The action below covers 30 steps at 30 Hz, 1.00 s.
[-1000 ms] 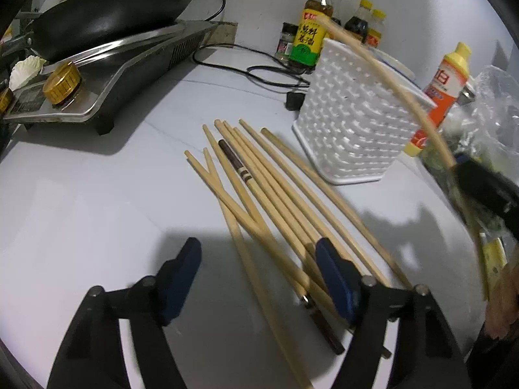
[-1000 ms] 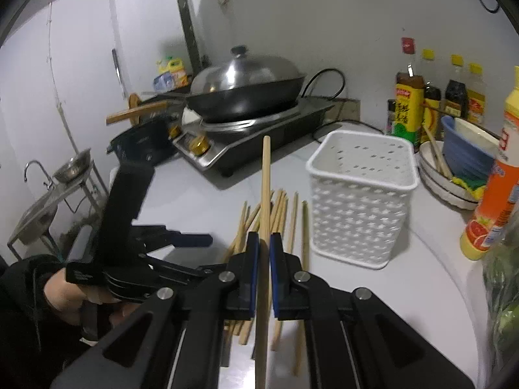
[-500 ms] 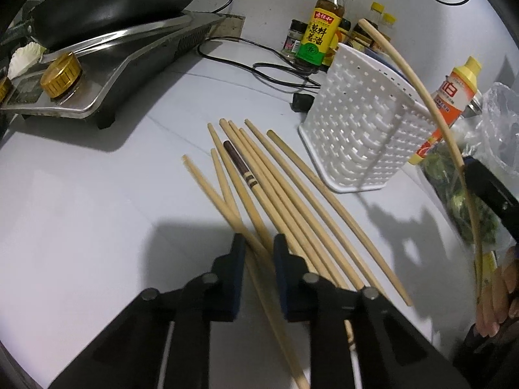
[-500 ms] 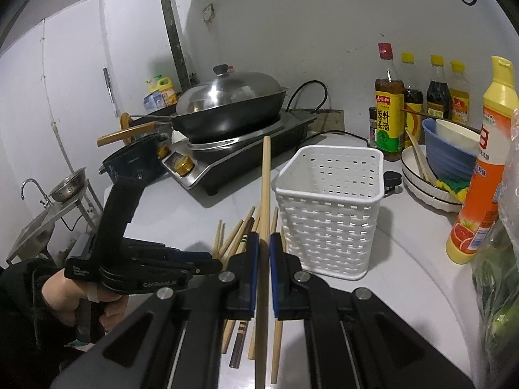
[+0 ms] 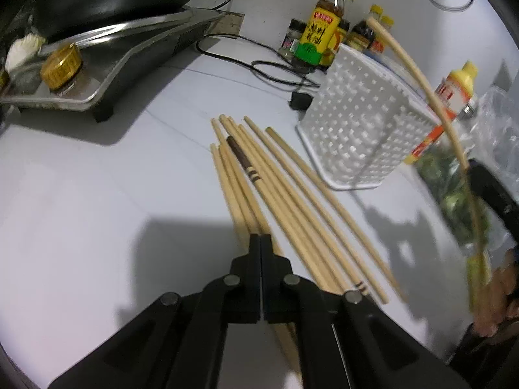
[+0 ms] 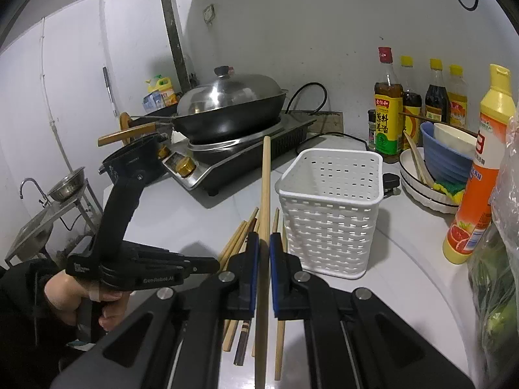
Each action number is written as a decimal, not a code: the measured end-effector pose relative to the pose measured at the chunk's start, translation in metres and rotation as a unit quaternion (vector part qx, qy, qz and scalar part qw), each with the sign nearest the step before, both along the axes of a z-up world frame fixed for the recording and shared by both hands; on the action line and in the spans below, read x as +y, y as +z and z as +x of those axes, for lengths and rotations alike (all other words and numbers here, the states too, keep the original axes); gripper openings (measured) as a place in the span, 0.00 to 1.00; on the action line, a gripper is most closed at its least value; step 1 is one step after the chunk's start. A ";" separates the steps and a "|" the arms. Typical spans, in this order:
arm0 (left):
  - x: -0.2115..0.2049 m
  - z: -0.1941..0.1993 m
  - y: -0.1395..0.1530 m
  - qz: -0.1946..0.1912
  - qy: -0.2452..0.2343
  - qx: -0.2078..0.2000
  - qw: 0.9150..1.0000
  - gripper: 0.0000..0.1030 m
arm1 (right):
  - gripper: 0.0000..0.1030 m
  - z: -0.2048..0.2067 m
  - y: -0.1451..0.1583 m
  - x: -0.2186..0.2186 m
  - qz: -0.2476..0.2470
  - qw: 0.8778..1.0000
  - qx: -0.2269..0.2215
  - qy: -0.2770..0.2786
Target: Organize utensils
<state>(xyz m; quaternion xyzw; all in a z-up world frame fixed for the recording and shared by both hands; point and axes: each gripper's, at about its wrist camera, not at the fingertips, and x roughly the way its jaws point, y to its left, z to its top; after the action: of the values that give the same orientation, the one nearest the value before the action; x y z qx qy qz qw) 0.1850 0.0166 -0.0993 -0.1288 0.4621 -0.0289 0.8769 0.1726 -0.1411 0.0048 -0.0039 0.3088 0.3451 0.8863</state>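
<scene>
White basket (image 6: pixel 331 194) sits empty; left jaws pressed together, right jaws pinching chopstick (image 6: pixel 265 188).

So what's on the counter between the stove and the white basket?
Loose chopsticks lie between stove and white basket, clearest in the left wrist view.

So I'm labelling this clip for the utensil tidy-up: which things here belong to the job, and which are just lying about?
Part of the job:
- loose chopsticks on the counter
- white basket
- chopstick clamped in the right tool
- left tool, shut over the pile

Just lying about:
- wok and stove
- sauce bottles
- bowls
- orange squeeze bottle
</scene>
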 end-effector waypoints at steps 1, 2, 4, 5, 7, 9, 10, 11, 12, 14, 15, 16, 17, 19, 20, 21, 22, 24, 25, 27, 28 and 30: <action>0.000 0.001 0.000 0.012 0.002 0.005 1.000 0.00 | 0.06 -0.001 0.000 0.000 0.000 1.000 0.000 0.001; 0.000 0.002 0.001 0.026 0.008 0.008 1.000 0.00 | 0.06 -0.001 0.000 0.001 0.000 1.000 -0.001 0.001; 0.000 0.003 0.001 0.042 0.012 0.010 0.999 0.02 | 0.06 -0.002 0.000 0.001 0.000 1.000 -0.001 0.002; -0.001 0.004 0.001 0.046 0.011 0.010 0.999 0.05 | 0.06 -0.002 0.001 0.002 0.000 1.000 -0.002 0.003; -0.001 0.004 0.001 0.053 0.012 0.009 0.998 0.28 | 0.06 -0.002 0.000 0.003 0.000 1.000 -0.001 0.003; 0.000 0.005 -0.001 0.059 0.020 0.018 0.998 0.44 | 0.06 -0.003 0.000 0.003 -0.001 1.000 -0.002 0.003; 0.001 0.004 -0.001 0.057 0.021 0.015 0.998 0.44 | 0.06 -0.004 0.001 0.004 -0.002 1.000 -0.002 0.002; 0.001 0.004 -0.001 0.058 0.020 0.016 0.998 0.44 | 0.06 -0.004 0.001 0.004 -0.002 1.000 -0.002 0.002; 0.000 0.004 0.000 0.061 0.018 0.016 0.998 0.44 | 0.06 -0.005 0.001 0.003 -0.002 1.000 -0.003 0.002; -0.002 0.004 0.000 0.066 0.014 0.016 0.998 0.44 | 0.06 -0.004 0.002 0.002 -0.001 1.000 -0.004 0.002; -0.003 0.003 -0.001 0.068 0.011 0.016 0.998 0.45 | 0.06 -0.005 0.002 0.001 0.000 1.000 -0.005 0.001; -0.004 0.002 -0.001 0.072 0.011 0.013 0.997 0.48 | 0.06 -0.005 0.002 0.001 0.002 1.000 -0.005 0.001; -0.004 0.002 -0.001 0.079 0.011 0.011 0.997 0.48 | 0.06 -0.004 0.001 0.001 0.002 1.000 -0.005 0.002; -0.004 0.001 -0.001 0.097 0.012 0.007 0.995 0.48 | 0.06 -0.001 -0.005 0.002 -0.001 1.000 0.002 0.004; -0.003 0.000 -0.001 0.106 0.013 0.006 0.994 0.48 | 0.06 0.002 -0.011 0.004 -0.006 1.000 0.011 0.002; -0.002 0.002 -0.003 0.112 0.013 0.012 0.994 0.47 | 0.06 0.005 -0.019 0.006 -0.012 1.000 0.022 0.000; 0.000 0.001 -0.004 0.123 0.014 0.008 0.992 0.48 | 0.06 0.009 -0.029 0.008 -0.018 0.999 0.039 0.002; 0.003 -0.001 -0.006 0.122 0.013 0.005 0.992 0.47 | 0.06 0.014 -0.045 0.011 -0.028 0.997 0.067 0.001; 0.003 -0.001 -0.006 0.124 0.013 0.004 0.992 0.47 | 0.06 0.016 -0.054 0.014 -0.028 0.996 0.083 0.006; 0.004 0.000 -0.007 0.122 0.014 0.002 0.992 0.47 | 0.06 0.017 -0.063 0.022 -0.036 0.994 0.100 0.018; 0.004 0.001 -0.007 0.123 0.014 0.002 0.992 0.41 | 0.06 0.016 -0.066 0.027 -0.039 0.994 0.102 0.025; 0.003 0.003 -0.007 0.123 0.008 0.000 0.992 0.24 | 0.06 0.015 -0.068 0.035 -0.042 0.993 0.105 0.040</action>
<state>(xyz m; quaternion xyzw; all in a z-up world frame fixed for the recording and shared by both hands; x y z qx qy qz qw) 0.1882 0.0196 -0.1060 -0.0233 0.4614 0.0354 0.8862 0.1879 -0.1058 -0.0634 -0.0171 0.4142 0.3660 0.8332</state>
